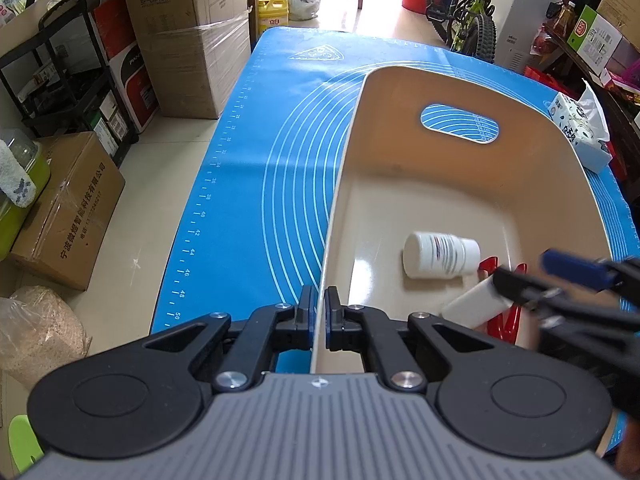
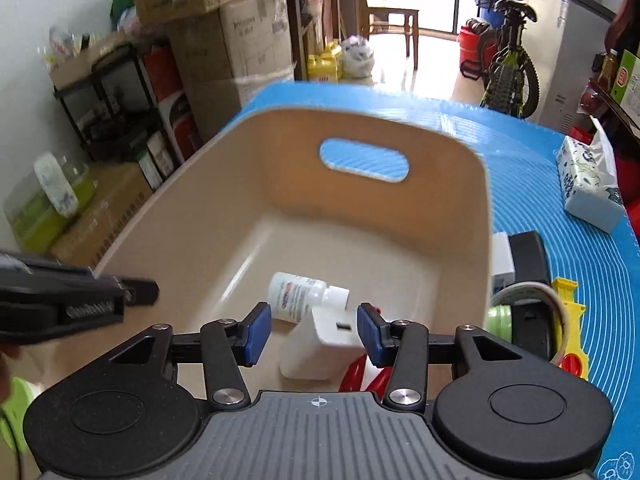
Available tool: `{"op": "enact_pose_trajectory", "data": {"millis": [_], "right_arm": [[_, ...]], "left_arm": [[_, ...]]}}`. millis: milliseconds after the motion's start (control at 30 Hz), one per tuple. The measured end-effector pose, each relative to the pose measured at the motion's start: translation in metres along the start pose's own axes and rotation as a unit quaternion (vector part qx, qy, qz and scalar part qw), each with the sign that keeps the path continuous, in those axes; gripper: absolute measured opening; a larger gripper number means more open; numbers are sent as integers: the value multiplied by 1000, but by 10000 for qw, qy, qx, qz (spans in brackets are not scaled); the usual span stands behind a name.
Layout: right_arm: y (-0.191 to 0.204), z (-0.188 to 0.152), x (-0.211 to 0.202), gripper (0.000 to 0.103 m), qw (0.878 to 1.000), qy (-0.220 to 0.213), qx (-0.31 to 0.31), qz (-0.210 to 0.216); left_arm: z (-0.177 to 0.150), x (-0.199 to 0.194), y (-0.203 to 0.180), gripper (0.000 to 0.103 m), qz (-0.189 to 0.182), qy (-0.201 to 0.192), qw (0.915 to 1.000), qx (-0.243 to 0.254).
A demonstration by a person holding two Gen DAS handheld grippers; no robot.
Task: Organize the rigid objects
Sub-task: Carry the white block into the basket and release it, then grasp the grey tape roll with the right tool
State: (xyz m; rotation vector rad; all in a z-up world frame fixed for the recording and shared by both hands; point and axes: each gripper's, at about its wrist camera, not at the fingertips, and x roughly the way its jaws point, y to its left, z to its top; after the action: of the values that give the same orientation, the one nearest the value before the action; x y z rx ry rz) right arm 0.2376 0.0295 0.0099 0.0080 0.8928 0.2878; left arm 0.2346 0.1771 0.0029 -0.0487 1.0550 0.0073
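A beige plastic bin (image 1: 400, 92) stands on the blue mat (image 1: 280, 128). My left gripper (image 1: 319, 312) is shut on the bin's near-left rim. A white pill bottle (image 1: 438, 254) lies on its side in the bin, and it also shows in the right wrist view (image 2: 298, 294). A white charger block (image 2: 320, 340) and a red object (image 2: 354, 372) lie in the bin below my right gripper (image 2: 314, 330), which is open and hovers over the bin (image 2: 360, 128). The right gripper also appears in the left wrist view (image 1: 560, 276), blurred.
Right of the bin on the mat lie a black device (image 2: 528, 264), a green-lidded item (image 2: 502, 318), a yellow toy (image 2: 572, 320) and a tissue pack (image 2: 592, 184). Boxes (image 1: 192, 40), a black shelf (image 1: 60, 68) and a bicycle (image 1: 468, 12) stand around the table.
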Motion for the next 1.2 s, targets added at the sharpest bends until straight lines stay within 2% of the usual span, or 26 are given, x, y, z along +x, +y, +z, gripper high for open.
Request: {"op": "enact_pose_trajectory", "data": {"millis": [200, 400, 567, 667, 833, 1000, 1200], "right_arm": [[-38, 7, -36, 61, 9978, -553, 339, -132], [-83, 13, -60, 61, 9921, -881, 560, -694], [-120, 5, -54, 61, 9873, -753, 778, -1166], [-130, -5, -38, 61, 9857, -577, 846, -1335], [-141, -24, -12, 59, 9838, -254, 977, -1481], [-144, -32, 7, 58, 9828, -153, 1040, -1517], [-142, -33, 21, 46, 9811, 10, 1085, -1601]], "left_arm": [[0, 0, 0, 6, -1, 0, 10000, -3], [0, 0, 0, 7, -2, -1, 10000, -4], [-1, 0, 0, 7, -1, 0, 10000, -2], [-1, 0, 0, 7, 0, -1, 10000, -1], [-1, 0, 0, 7, 0, 0, 10000, 0], [0, 0, 0, 7, 0, 1, 10000, -1], [-1, 0, 1, 7, 7, 1, 10000, 0]]}}
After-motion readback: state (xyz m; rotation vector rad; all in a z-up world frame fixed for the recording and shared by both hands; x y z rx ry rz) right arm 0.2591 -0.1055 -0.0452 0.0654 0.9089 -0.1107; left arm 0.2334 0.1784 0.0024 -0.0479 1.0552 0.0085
